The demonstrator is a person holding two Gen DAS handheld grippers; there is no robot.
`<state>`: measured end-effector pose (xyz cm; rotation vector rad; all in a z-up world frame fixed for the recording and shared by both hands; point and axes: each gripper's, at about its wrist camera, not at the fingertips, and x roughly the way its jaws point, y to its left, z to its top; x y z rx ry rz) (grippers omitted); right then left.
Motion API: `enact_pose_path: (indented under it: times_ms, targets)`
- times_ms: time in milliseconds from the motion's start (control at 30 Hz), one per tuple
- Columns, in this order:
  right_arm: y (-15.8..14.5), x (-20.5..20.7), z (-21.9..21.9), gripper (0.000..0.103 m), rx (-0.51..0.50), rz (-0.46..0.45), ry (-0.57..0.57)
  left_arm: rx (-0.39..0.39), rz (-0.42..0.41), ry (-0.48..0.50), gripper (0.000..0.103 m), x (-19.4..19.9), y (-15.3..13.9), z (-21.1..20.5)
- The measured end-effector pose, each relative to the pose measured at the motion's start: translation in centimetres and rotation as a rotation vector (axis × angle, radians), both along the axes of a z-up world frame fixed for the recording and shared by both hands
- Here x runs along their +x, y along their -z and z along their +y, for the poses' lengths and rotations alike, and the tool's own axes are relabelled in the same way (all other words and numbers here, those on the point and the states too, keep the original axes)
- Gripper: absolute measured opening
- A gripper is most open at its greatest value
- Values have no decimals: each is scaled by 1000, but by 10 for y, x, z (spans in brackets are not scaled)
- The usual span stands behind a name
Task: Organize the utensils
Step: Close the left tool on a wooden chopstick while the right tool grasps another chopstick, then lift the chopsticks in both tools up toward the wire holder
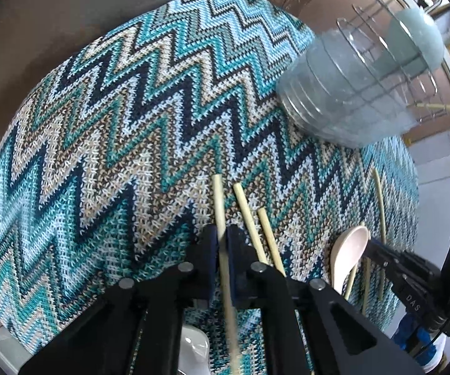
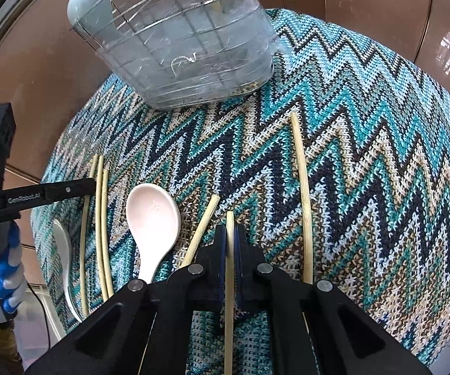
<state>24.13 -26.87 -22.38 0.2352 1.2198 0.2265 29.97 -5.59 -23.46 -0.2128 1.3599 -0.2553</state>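
On zigzag knit mat (image 1: 106, 131), nearest: L gripper (image 1: 222, 243) pinches one bamboo chopstick (image 1: 218, 200); R gripper (image 2: 230, 243) pinches another chopstick (image 2: 230, 228). Just beyond, loose chopsticks w/ pink spoon (image 2: 153, 215) flat on mat, white spoon (image 2: 64, 250) at edge. Far: clear wire-framed utensil holder (image 2: 190, 62), pale blue spoon (image 2: 84, 3) + one chopstick standing inside.

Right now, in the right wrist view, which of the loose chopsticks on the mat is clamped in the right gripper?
The chopstick running straight up between the right gripper pads. The angled one beside it and the long one further right lie free.
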Motion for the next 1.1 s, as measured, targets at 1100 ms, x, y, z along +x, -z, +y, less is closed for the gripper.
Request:
enact_pose_path:
  times_ms: [1100]
  targets:
    - [-125,-148,1,5,-16,-357,-13,-119,-485,-27,5,-123,-161,40]
